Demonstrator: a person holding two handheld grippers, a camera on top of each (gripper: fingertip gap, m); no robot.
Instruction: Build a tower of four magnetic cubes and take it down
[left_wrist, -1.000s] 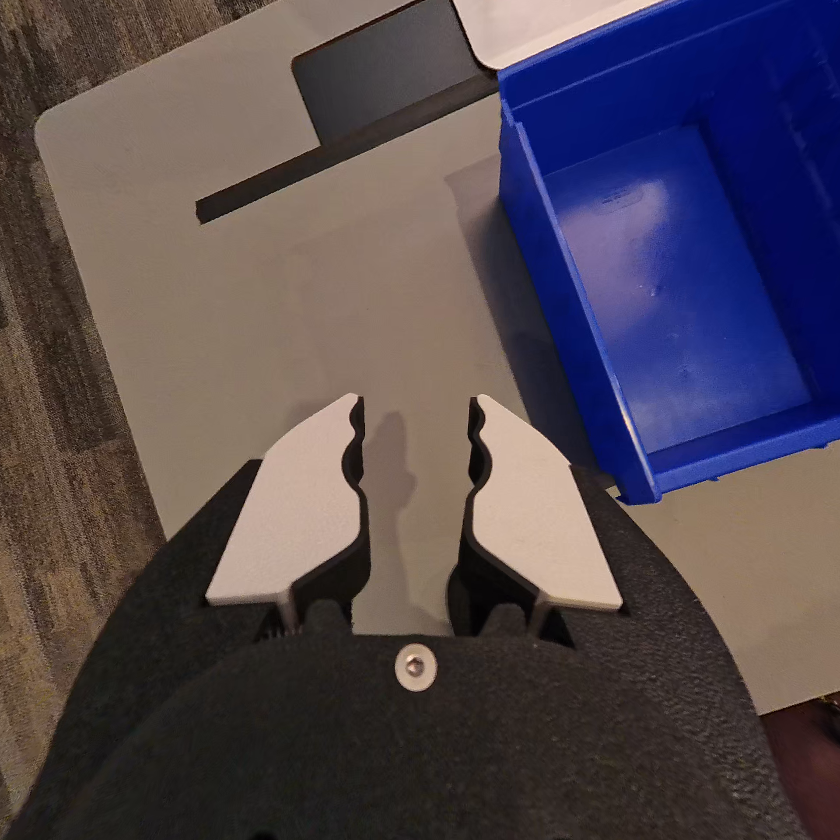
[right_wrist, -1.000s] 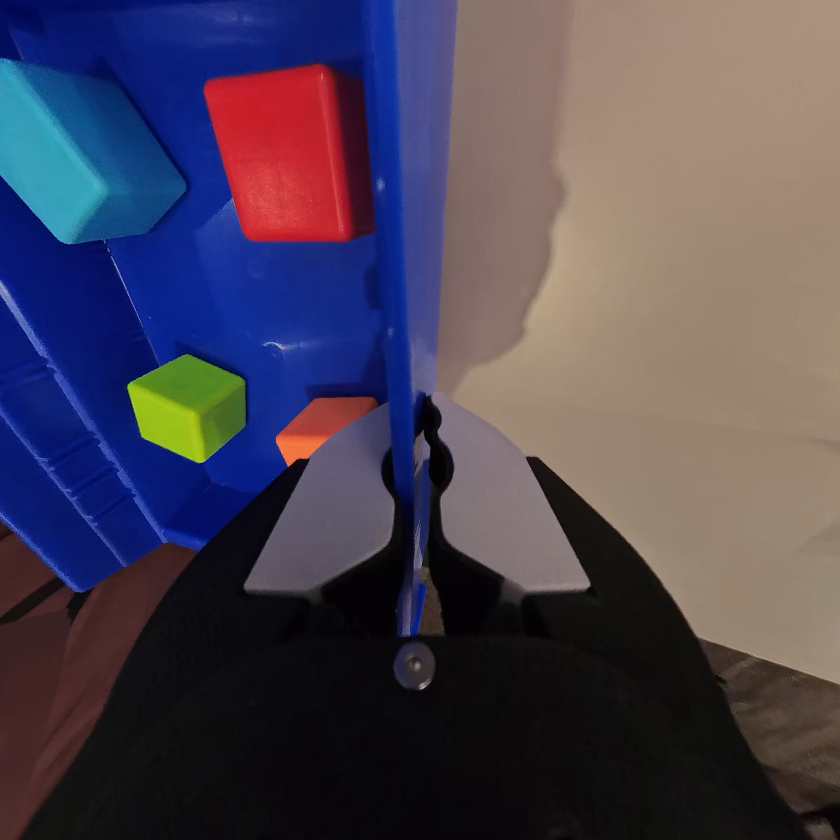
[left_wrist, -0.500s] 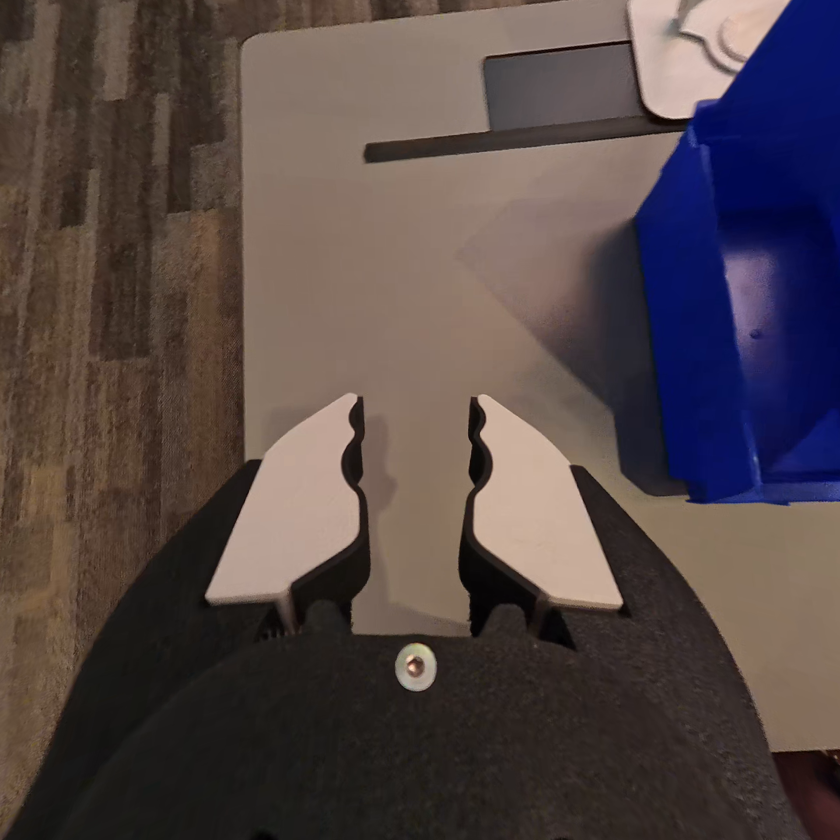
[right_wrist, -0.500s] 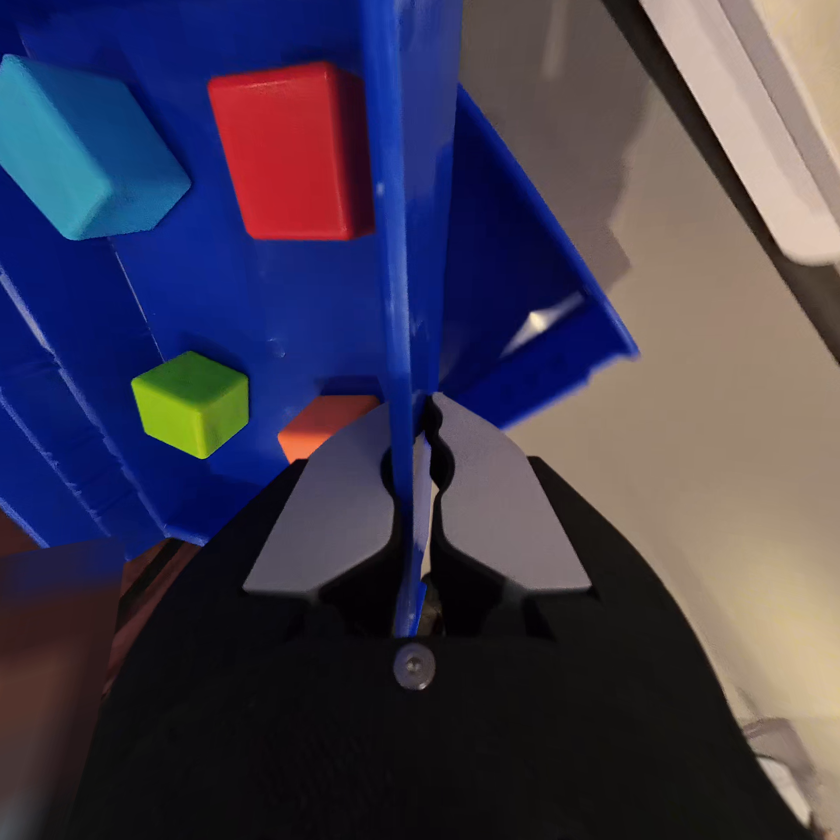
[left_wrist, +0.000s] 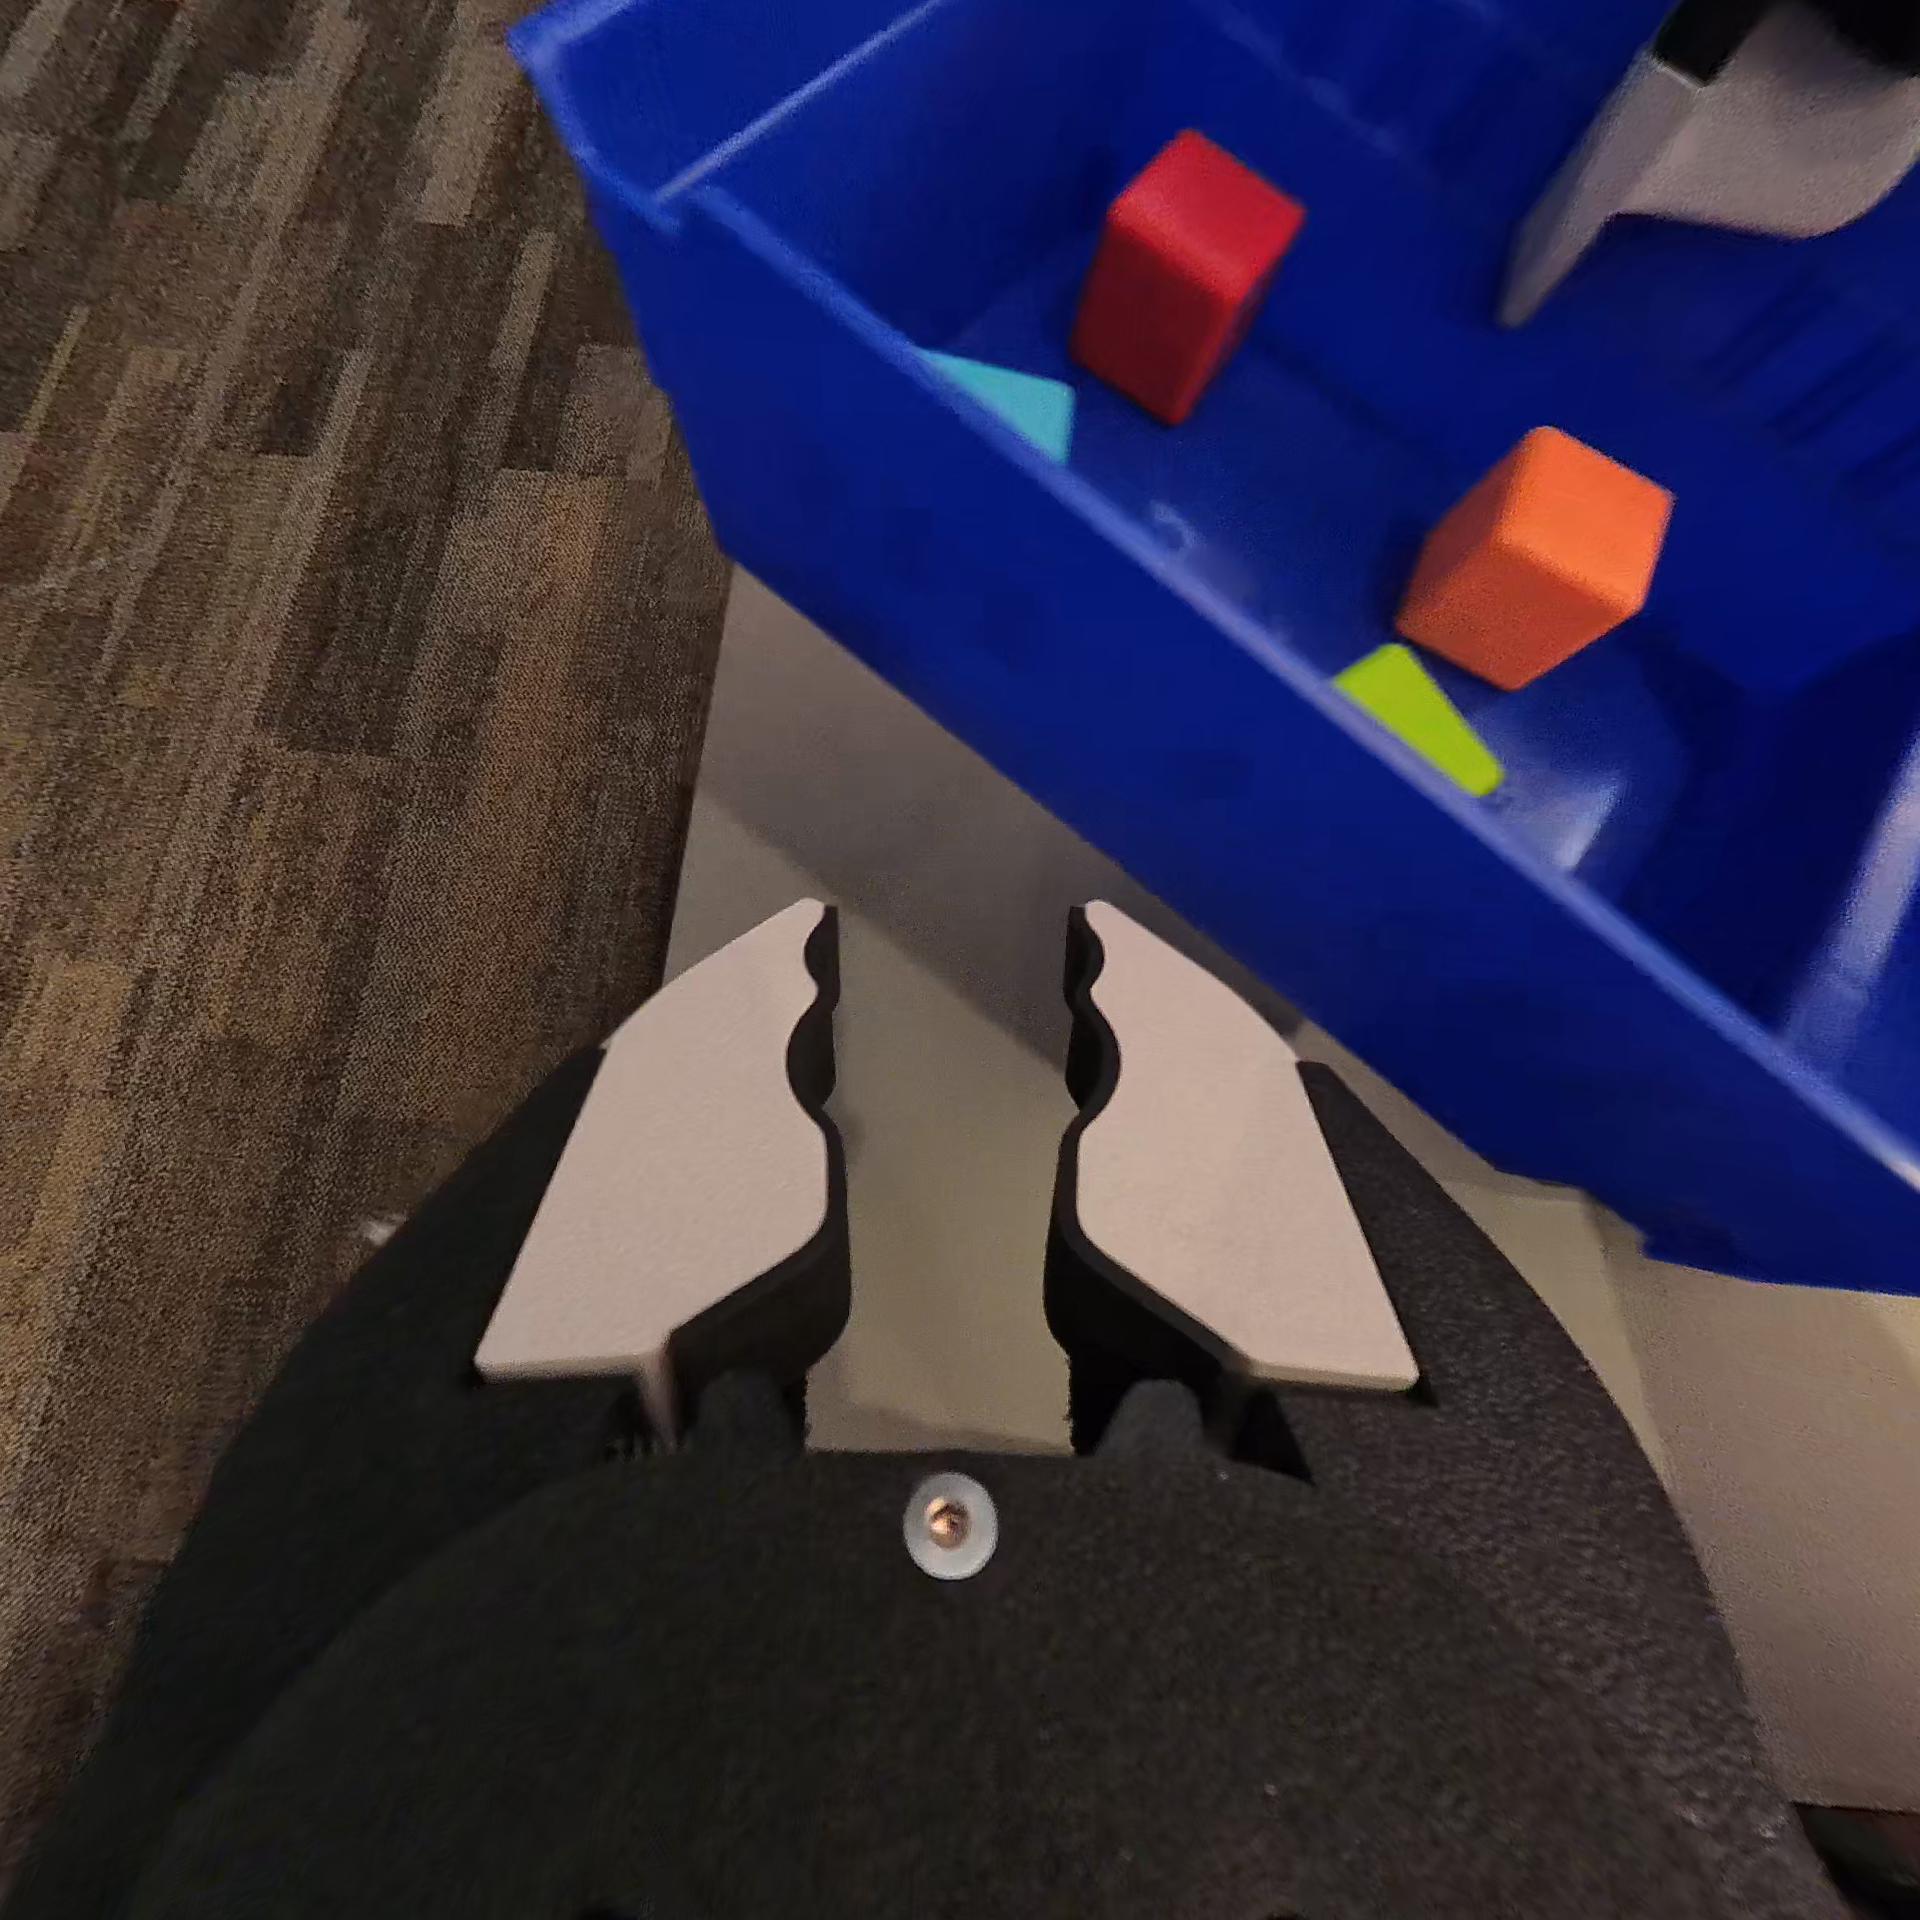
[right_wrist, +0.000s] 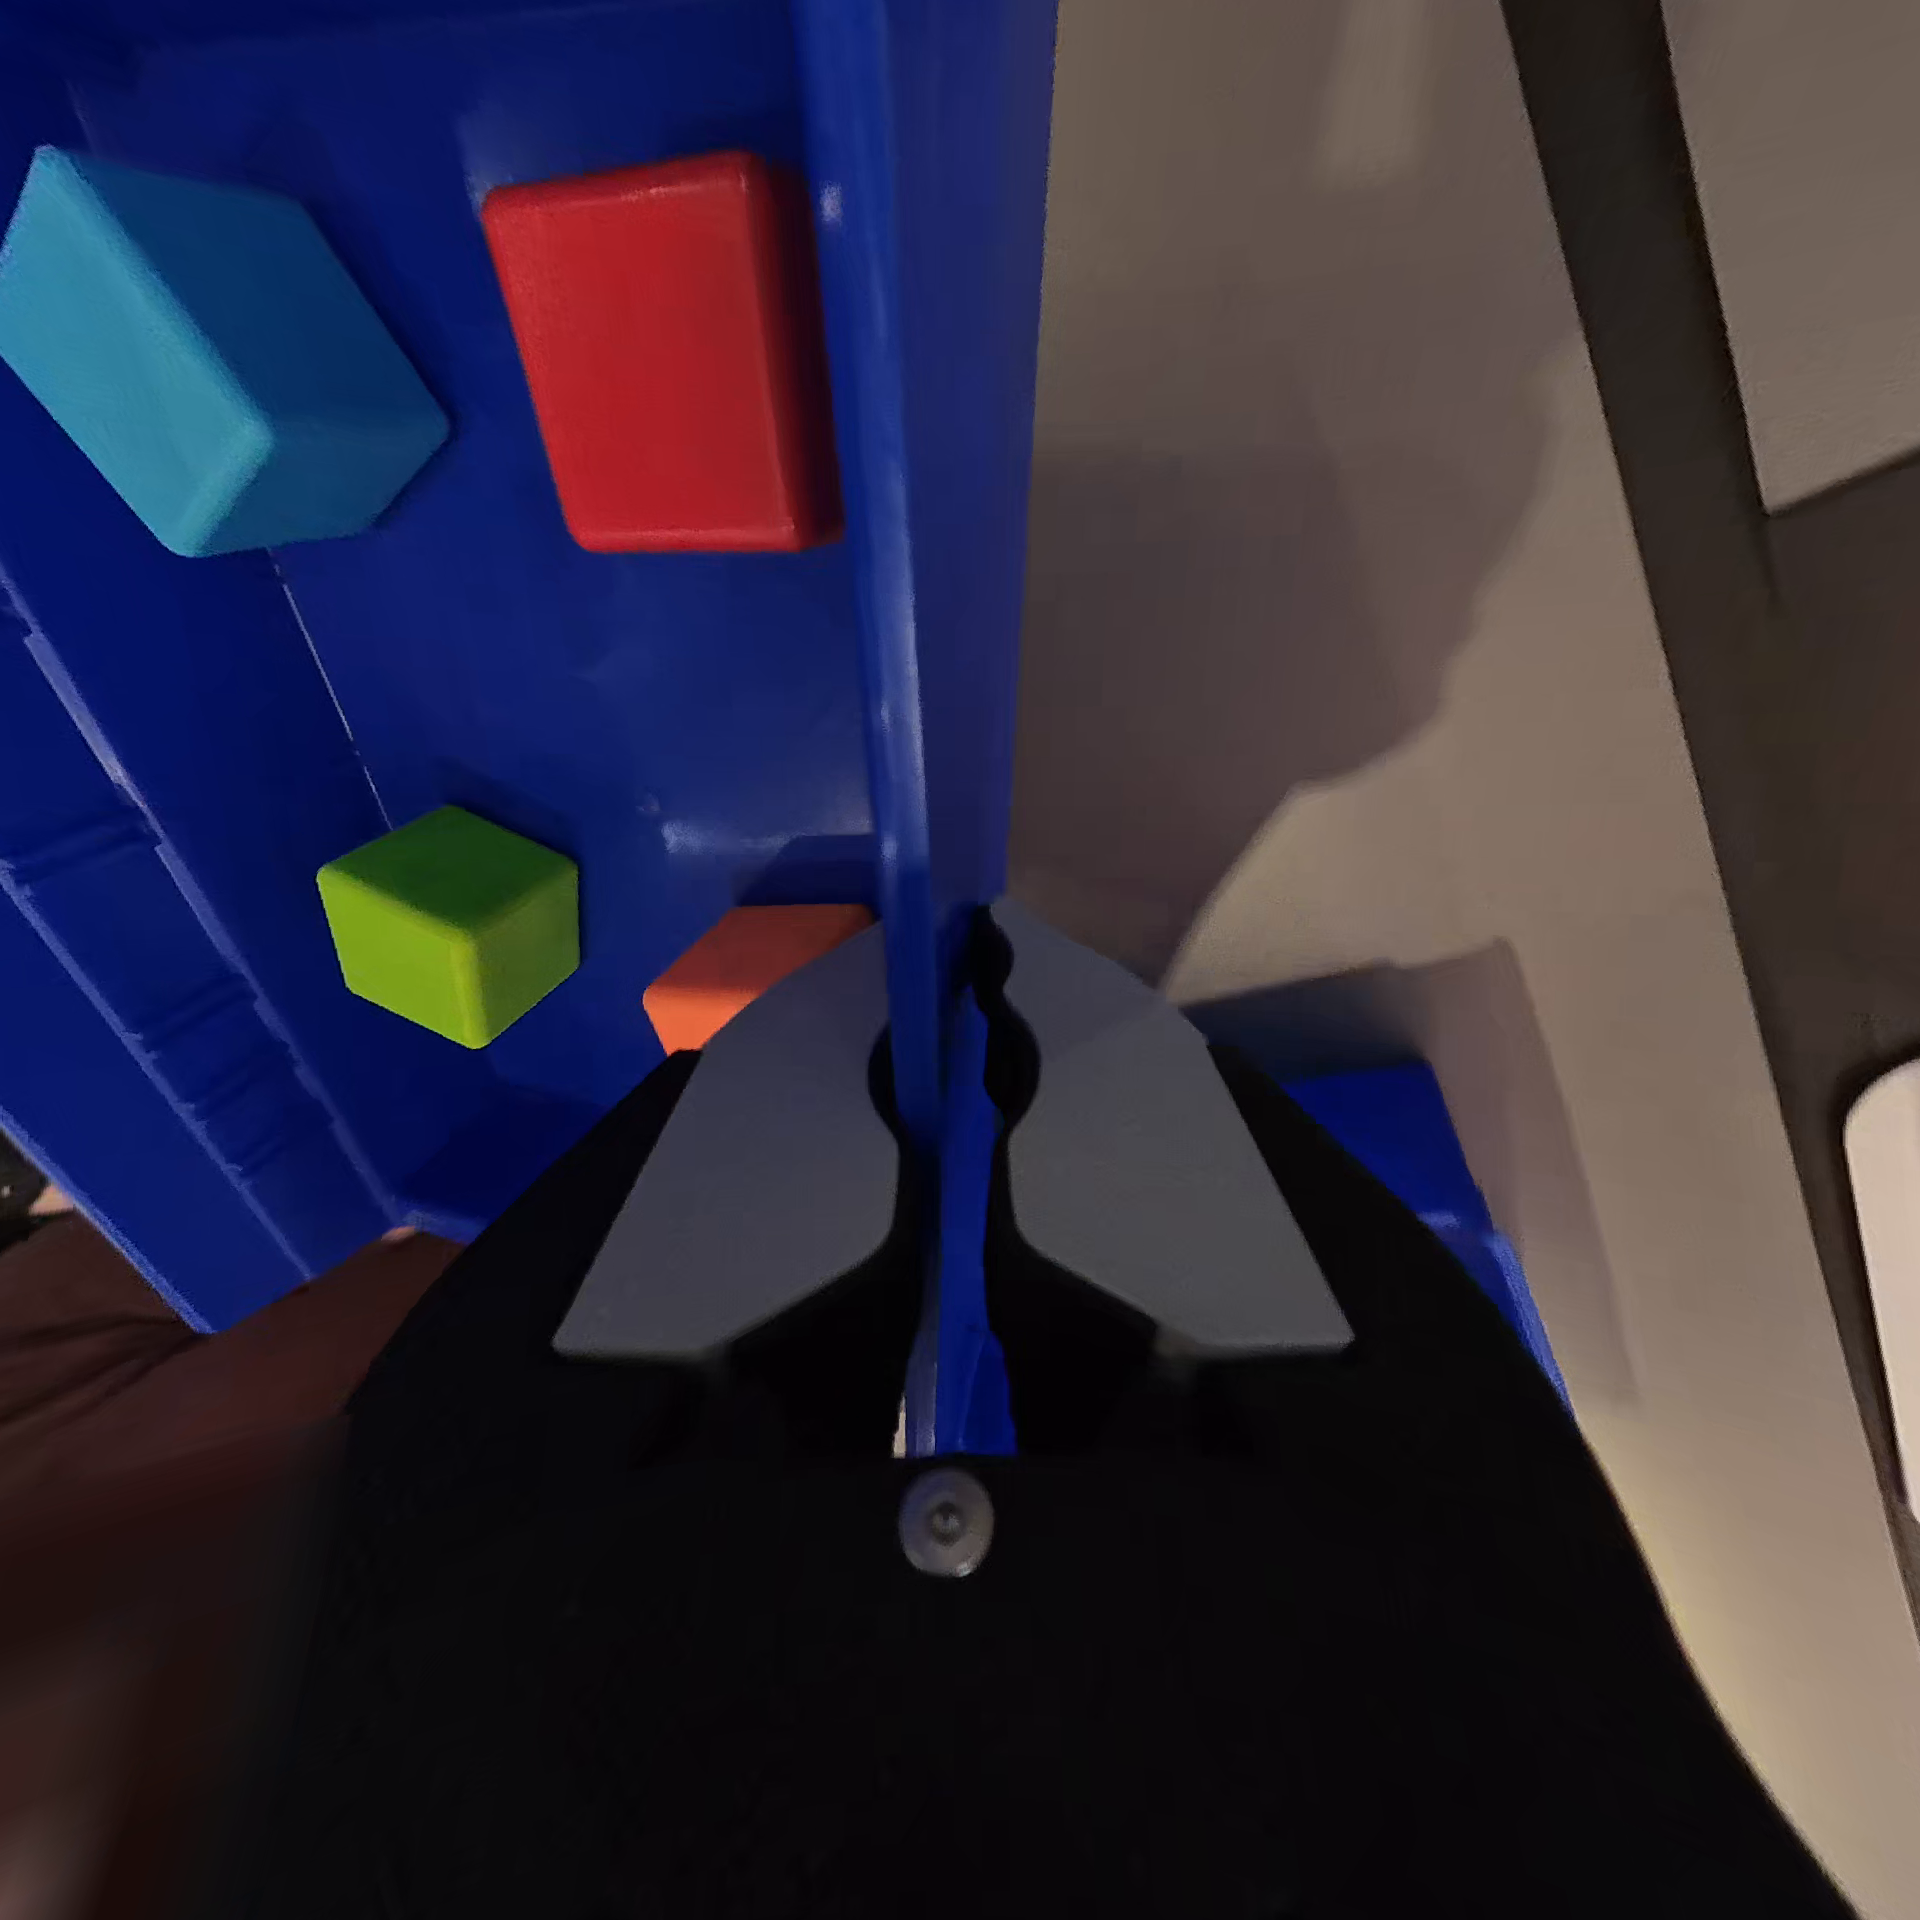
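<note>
A blue bin is lifted and tilted over the grey table. Inside it lie a red cube, an orange cube, a light-blue cube and a green cube, the last two partly hidden by the wall. My right gripper is shut on the bin's side wall; its fingers show at the top right of the left wrist view. The same cubes show in the right wrist view: red, light-blue, green, orange. My left gripper is open and empty, below the bin.
Brown patterned carpet lies left of the table's edge. In the right wrist view a second blue bin sits below on the table, and a dark slot runs along the table at the right. Left tips to right tips: about 25 centimeters.
The left gripper has swung so that the lifted bin with its cubes now fills its upper right. The right gripper has carried the bin over the table, still shut on its wall.
</note>
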